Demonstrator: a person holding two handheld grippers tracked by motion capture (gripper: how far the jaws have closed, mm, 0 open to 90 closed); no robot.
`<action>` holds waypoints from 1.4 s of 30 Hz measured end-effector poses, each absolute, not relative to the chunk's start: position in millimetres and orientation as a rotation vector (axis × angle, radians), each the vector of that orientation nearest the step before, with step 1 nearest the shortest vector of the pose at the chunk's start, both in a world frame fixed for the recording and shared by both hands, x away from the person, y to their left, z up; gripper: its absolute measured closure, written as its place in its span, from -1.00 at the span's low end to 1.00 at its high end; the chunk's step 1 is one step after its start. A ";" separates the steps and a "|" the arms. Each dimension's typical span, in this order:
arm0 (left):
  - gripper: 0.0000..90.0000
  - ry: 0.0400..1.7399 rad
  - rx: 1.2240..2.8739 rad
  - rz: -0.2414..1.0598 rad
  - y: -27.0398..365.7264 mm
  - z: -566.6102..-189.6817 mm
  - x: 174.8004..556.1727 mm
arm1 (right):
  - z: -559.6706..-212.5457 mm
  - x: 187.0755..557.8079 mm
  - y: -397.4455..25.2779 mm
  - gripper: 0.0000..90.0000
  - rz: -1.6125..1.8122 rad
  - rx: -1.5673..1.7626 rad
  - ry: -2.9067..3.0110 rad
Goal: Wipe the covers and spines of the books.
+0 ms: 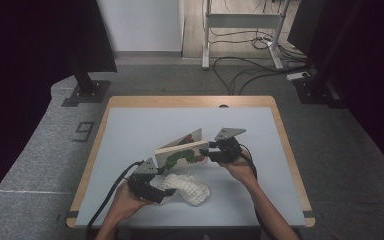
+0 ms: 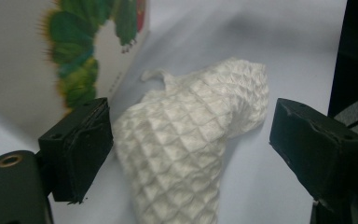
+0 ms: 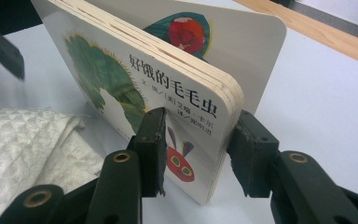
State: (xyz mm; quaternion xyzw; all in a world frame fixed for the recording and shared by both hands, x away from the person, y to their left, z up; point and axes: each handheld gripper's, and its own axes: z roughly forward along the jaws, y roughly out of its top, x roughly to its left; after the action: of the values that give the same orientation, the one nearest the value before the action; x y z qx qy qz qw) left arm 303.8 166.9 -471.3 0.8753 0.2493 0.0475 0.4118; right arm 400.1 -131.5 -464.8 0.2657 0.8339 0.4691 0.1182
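Observation:
A thick board book (image 1: 182, 152) with a green caterpillar on its cover stands on its long edge mid-table, its back page splayed apart from the block. My right gripper (image 1: 206, 154) is shut on the book's right end; in the right gripper view its jaws clamp the page block (image 3: 121, 79) from both sides. A crumpled white waffle cloth (image 1: 190, 189) lies in front of the book. My left gripper (image 1: 166, 194) is at the cloth's left end, open. In the left gripper view the cloth (image 2: 186, 140) lies between the spread jaws, with the book (image 2: 28, 60) behind.
The table (image 1: 190, 101) has a wooden rim and a pale blue mat. Black stand bases (image 1: 87, 92) sit on the grey floor at the far left and far right. Cables (image 1: 245, 70) and a desk frame lie beyond the far edge.

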 end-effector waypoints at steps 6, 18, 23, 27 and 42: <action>-0.59 0.623 2.240 0.094 154.7 -487.2 308.8 | -465.2 400.2 -131.2 0.26 1.371 0.771 2.438; 0.28 0.617 2.307 0.151 144.0 -506.6 311.1 | -466.1 399.7 -130.9 0.24 1.379 0.777 2.436; 0.43 0.597 2.281 0.160 148.9 -495.3 307.4 | -466.2 399.4 -131.1 0.24 1.377 0.778 2.437; 0.43 0.609 2.256 0.166 155.6 -484.3 304.9 | -466.5 399.7 -131.0 0.24 1.380 0.782 2.434; 0.42 0.658 2.248 0.200 181.9 -461.6 300.4 | -466.5 399.8 -131.4 0.24 1.385 0.787 2.434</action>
State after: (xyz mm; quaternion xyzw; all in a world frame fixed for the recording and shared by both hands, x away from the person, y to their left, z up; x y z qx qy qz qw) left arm 300.4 181.9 -461.6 0.8826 0.2583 0.0786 0.3849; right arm 399.8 -131.4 -466.5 0.2689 0.8310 0.4729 0.1161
